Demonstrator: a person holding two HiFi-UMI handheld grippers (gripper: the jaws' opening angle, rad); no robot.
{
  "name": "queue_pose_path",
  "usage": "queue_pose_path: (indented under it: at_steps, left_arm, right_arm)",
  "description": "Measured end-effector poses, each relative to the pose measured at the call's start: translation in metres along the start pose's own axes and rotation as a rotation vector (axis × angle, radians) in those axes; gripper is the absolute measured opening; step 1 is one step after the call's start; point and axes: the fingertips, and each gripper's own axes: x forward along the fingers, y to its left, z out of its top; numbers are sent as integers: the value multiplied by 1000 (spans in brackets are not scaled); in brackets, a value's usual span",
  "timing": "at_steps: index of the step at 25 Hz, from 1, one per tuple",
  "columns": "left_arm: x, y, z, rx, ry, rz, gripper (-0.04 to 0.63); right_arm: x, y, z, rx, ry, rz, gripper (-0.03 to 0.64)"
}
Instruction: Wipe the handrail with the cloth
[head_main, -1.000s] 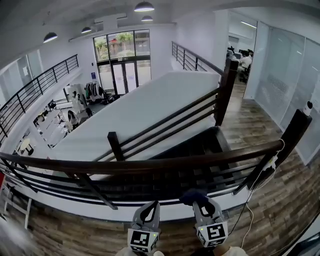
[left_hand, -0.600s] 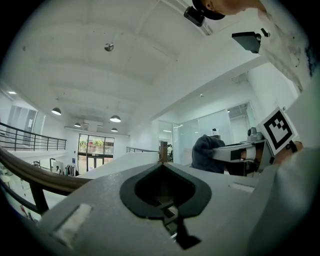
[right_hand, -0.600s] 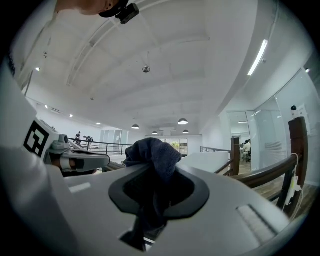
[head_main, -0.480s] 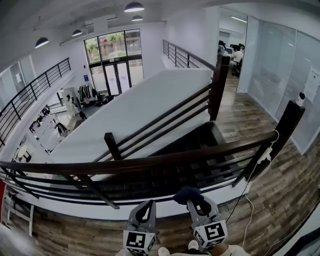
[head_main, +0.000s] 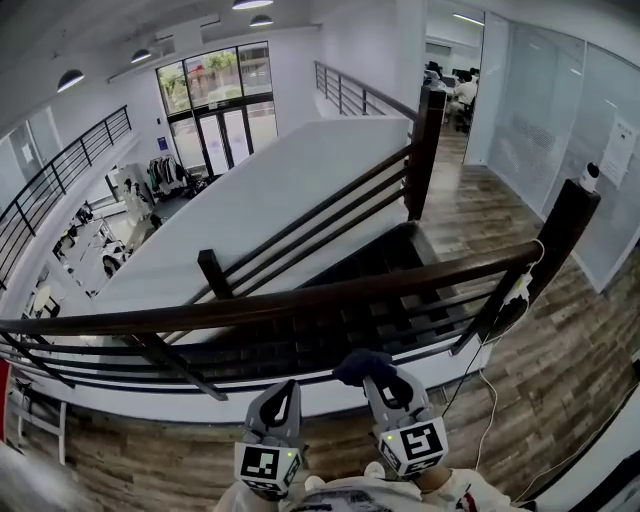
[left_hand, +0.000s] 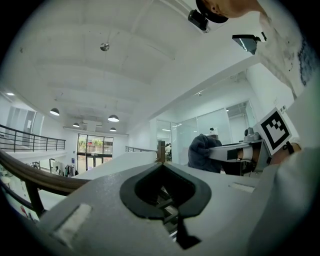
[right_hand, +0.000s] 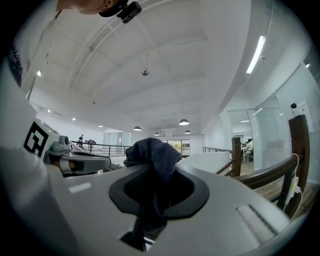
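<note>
While my right tool (head_main: 383, 392) pinches the dark cloth (head_main: 360, 366) near the wooden handrail (head_main: 300, 303), my left tool (head_main: 282, 398) hangs beside it, pressed together with nothing between.

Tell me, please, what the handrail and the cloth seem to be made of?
The handrail: probably dark-stained wood, smooth and semi-gloss, with a faint sheen along its top. The cloth: soft dark grey-blue fabric, perhaps fleece or microfibre; it looks fuzzy and bunches in loose folds.
</note>
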Motion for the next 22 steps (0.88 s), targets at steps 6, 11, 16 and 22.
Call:
queue_pose_path:
  at_steps: [6, 11, 16, 22]
  left_arm:
    - [20, -30, -5, -5, 26, -9, -2]
    - [34, -40, -4, 0, 42, -5, -2]
    - [38, -43, -7, 1, 46, 12, -2]
    - [41, -44, -7, -11, 58, 24, -2]
  right_arm:
    - [-11, -27, -6, 13, 17, 11, 64]
    - [-12, -46, -12, 23, 28, 8, 64]
    - [-15, -57, -19, 34, 42, 6, 64]
    - [-14, -59, -23, 37, 57, 17, 64]
